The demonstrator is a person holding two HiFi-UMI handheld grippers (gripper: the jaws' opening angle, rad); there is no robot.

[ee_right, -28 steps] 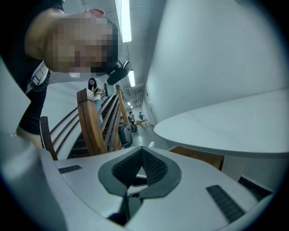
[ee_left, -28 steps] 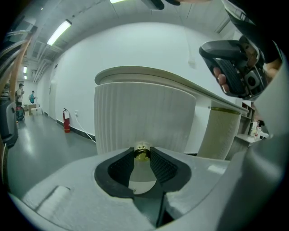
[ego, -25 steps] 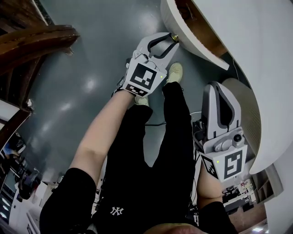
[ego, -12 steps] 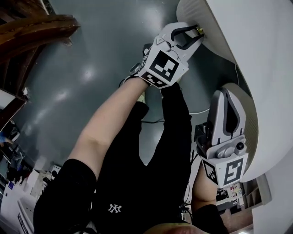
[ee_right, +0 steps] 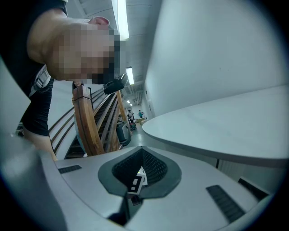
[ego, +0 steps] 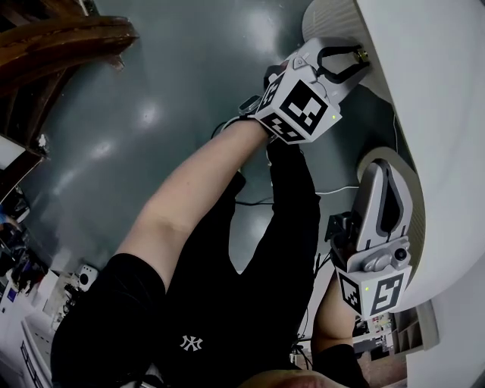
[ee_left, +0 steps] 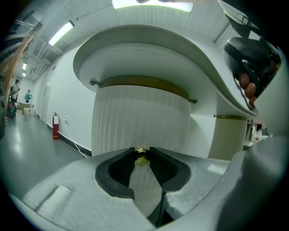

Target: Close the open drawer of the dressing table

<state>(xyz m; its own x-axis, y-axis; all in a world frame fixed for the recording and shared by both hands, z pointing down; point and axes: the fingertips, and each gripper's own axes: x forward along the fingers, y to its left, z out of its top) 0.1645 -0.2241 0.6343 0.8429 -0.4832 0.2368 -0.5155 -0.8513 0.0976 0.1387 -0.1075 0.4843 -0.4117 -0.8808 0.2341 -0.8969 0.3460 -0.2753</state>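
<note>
The white dressing table (ego: pixel 443 106) fills the right side of the head view. Its ribbed drawer front (ego: pixel 333 21) sits in under the tabletop, and no drawer interior shows. My left gripper (ego: pixel 356 57) reaches up to it, shut on the small brass knob (ee_left: pixel 142 155) in the middle of the ribbed front (ee_left: pixel 135 115). Lower down, beside the table's edge, my right gripper (ego: pixel 387 168) is shut with nothing in it. In the right gripper view the right gripper (ee_right: pixel 141 151) points along the underside of the white tabletop (ee_right: pixel 226 122).
A wooden staircase (ego: pixel 57 45) stands at the upper left over a grey floor (ego: pixel 167 98). The person's legs (ego: pixel 280 227) are below the grippers. A second ribbed pedestal (ee_left: pixel 230 137) stands to the drawer's right. A red fire extinguisher (ee_left: pixel 55 126) is by the far wall.
My left gripper has moved up and right with the knob, and the drawer has slid in; its wooden interior no longer shows. The right gripper has stayed shut near the table's edge.
</note>
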